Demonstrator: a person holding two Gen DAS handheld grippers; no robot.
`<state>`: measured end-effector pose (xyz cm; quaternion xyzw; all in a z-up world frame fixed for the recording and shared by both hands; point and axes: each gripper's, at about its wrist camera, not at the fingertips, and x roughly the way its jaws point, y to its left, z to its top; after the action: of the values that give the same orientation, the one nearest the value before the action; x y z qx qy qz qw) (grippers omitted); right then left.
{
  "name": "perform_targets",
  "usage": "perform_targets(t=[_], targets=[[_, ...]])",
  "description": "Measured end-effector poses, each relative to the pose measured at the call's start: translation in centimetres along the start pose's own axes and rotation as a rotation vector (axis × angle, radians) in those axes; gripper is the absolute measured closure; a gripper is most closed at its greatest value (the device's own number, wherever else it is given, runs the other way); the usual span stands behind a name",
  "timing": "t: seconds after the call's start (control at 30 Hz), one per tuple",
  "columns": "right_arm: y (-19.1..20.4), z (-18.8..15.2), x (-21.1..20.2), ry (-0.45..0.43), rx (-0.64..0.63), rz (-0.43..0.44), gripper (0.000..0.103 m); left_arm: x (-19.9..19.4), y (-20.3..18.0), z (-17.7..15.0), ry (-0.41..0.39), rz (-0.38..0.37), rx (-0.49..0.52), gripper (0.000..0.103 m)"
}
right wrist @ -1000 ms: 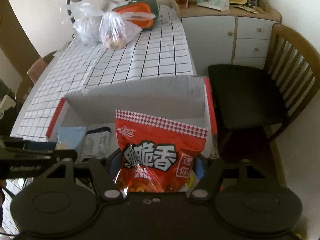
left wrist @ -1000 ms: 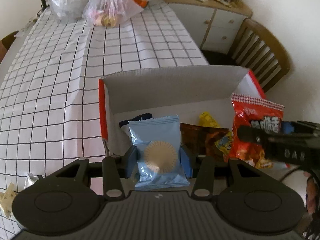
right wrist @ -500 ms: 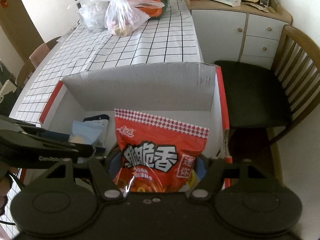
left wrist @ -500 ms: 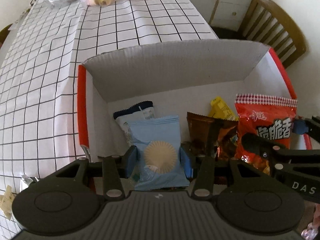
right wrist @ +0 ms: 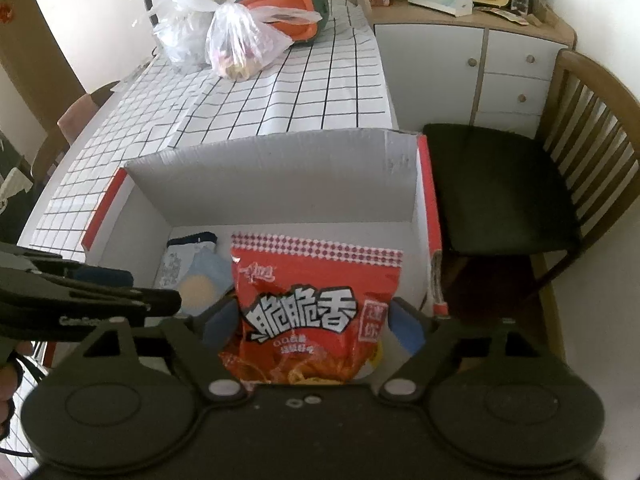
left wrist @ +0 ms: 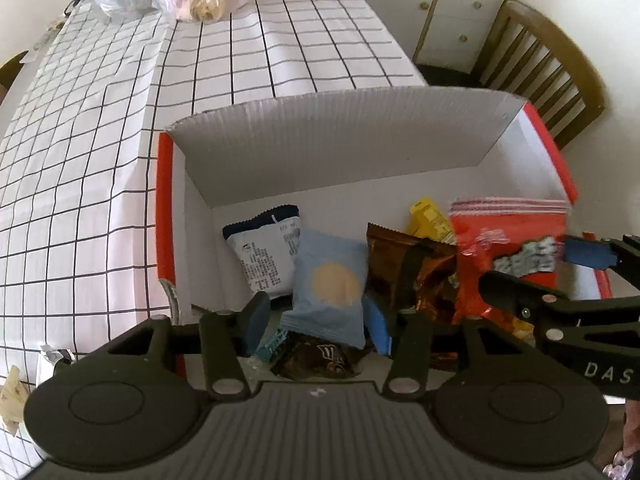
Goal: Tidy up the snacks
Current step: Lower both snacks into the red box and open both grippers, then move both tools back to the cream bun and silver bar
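- Standing spread, left hand-held gripper (left wrist: 316,318), pads having just been parting off the pale blue biscuit packet (left wrist: 330,286); packet leaning between them, left pad clear of it, right pad just beside its edge.
- Standing spread too, right hand-held gripper (right wrist: 316,322), jaws having just been widening; red crisp bag (right wrist: 312,312) sitting upright between the pads, gaps showing on both sides.
- Lying straight ahead of each gripper, both packets, long axes running away along the fingers, already inside the cardboard box (left wrist: 332,148) on the checked desk (left wrist: 100,160).
- Judging next: backing straight out and upward, without snagging a foil edge.
- Showing only in the left view: brown foil packet (left wrist: 404,276), yellow packet (left wrist: 430,218), dark wrapper underneath.
- Showing only in the right view: chair seat (right wrist: 500,188) beside the box, cupboard further off.
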<state>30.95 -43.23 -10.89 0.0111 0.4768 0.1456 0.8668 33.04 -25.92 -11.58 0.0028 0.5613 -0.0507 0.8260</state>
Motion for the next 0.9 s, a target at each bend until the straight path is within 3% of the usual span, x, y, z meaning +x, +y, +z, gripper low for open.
perform_targets(t=[0.4,0.53,0.9], targets=[[1.7,-0.4,-3.3,-0.051,-0.021,0.03,0.016,-3.8,1.3,-1.6,-0.102,-0.035,-0.023,0.046],[2.6,-0.5,-4.6,-0.082,-0.026,0.039,0.009,-5.3,2.0,-2.2,-0.141,-0.043,-0.027,0.046],[6.0,-0.9,-8.2,-0.162,-0.032,0.069,0.007,-9.3,4.7,-4.6,-0.249,-0.066,-0.035,0.04]])
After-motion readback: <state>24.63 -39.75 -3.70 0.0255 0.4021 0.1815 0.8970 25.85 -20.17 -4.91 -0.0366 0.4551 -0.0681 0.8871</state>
